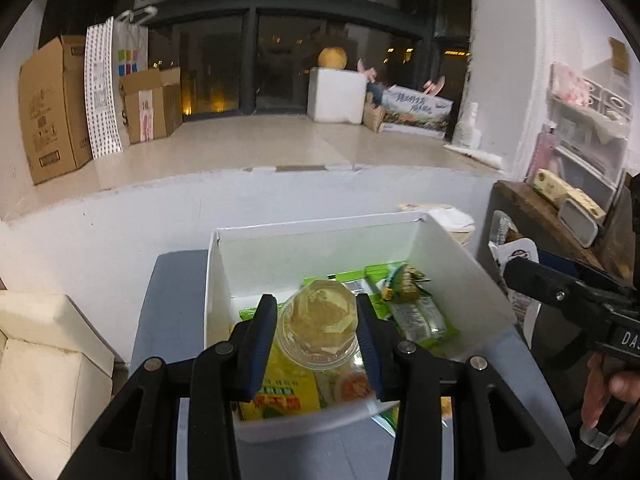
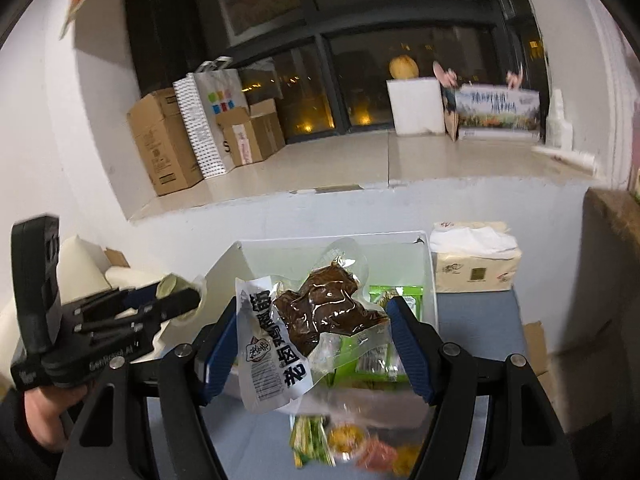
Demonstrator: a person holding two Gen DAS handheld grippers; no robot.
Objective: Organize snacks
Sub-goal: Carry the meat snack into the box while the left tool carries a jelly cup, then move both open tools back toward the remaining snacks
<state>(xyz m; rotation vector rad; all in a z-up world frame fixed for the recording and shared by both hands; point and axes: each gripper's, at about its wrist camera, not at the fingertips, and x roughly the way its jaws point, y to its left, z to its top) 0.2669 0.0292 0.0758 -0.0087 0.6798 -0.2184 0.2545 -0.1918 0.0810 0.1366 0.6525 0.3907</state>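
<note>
A white box (image 1: 452, 280) on a grey table holds several green and yellow snack packets (image 1: 416, 312). My left gripper (image 1: 318, 324) is shut on a clear jelly cup (image 1: 320, 320) and holds it over the box. In the right wrist view my right gripper (image 2: 310, 336) has wide-set fingers, and a clear packet of brown snack (image 2: 316, 316) with a white label lies between them, over the box (image 2: 256, 256). Whether the fingers grip the packet is unclear. More snacks (image 2: 344, 444) lie blurred below. The left gripper (image 2: 176, 300) shows at the left with the cup.
A tissue pack (image 2: 476, 264) stands right of the box. Cream boxes (image 1: 48, 356) sit left of the table. A wooden shelf (image 1: 560, 216) with containers is at the right. Cardboard boxes (image 1: 52, 108) stand on the window ledge behind.
</note>
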